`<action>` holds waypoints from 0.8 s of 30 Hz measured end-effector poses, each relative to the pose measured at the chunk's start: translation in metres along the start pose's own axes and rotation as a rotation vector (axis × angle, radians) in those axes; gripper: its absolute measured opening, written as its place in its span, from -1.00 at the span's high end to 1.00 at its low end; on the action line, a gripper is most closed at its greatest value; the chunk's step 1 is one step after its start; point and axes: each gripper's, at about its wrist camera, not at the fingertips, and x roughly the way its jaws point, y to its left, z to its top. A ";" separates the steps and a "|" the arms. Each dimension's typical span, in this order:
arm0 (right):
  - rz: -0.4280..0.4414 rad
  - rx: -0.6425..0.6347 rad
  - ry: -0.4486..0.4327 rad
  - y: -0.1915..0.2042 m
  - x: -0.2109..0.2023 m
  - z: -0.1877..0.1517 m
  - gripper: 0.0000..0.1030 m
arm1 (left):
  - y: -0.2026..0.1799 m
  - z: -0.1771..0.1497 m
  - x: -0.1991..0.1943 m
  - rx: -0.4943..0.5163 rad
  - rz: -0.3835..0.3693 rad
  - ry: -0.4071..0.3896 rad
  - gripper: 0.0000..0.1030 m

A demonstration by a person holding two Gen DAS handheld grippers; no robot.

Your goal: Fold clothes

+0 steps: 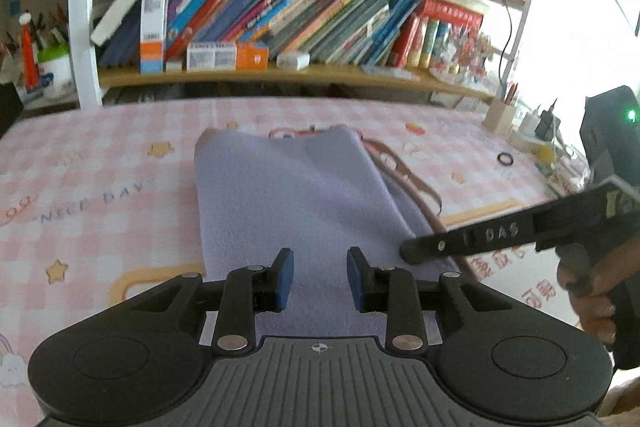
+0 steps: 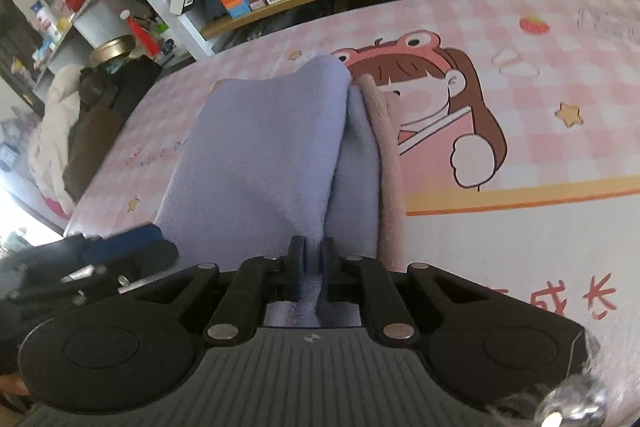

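Soft lavender garment (image 2: 260,147) drapes limply; our right tongs (image 2: 314,255) pinch its near edge, left tongs (image 1: 320,277) apart, empty.

Folded garment (image 1: 288,187) lies mid-table (image 1: 100,163), bookshelf (image 1: 280,75) behind it. Second cloth (image 2: 386,155) probably underneath, sticking out along garment's right edge.

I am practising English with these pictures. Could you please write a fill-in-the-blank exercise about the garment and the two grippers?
1. The right hand-held gripper is shut on the ____ garment.
2. The left hand-held gripper holds ____ between its blue pads.
3. The garment lies on a checked table cover whose main colour is ____.
4. Behind the table, a wooden shelf carries a row of ____.

Missing words: lavender; nothing; pink; books
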 end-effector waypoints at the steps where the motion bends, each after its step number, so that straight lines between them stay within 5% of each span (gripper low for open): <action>1: -0.008 -0.008 -0.003 0.002 -0.001 0.001 0.78 | 0.001 0.001 -0.002 0.000 -0.002 -0.008 0.42; 10: -0.062 -0.017 -0.052 0.016 -0.013 0.002 0.69 | 0.009 0.004 -0.006 -0.009 -0.013 -0.024 0.35; 13: -0.113 -0.018 -0.081 0.018 -0.019 0.001 0.08 | 0.016 0.005 -0.005 -0.028 0.003 -0.020 0.00; 15: -0.146 -0.009 -0.107 0.015 -0.024 0.001 -0.05 | 0.024 0.006 -0.004 -0.056 0.015 -0.013 -0.13; 18: -0.159 0.039 -0.102 0.002 -0.025 0.002 -0.35 | 0.044 0.004 0.003 -0.157 -0.002 0.020 -0.26; 24: -0.059 0.223 0.019 -0.029 -0.010 -0.001 -0.39 | 0.084 -0.006 0.020 -0.425 -0.097 0.074 -0.26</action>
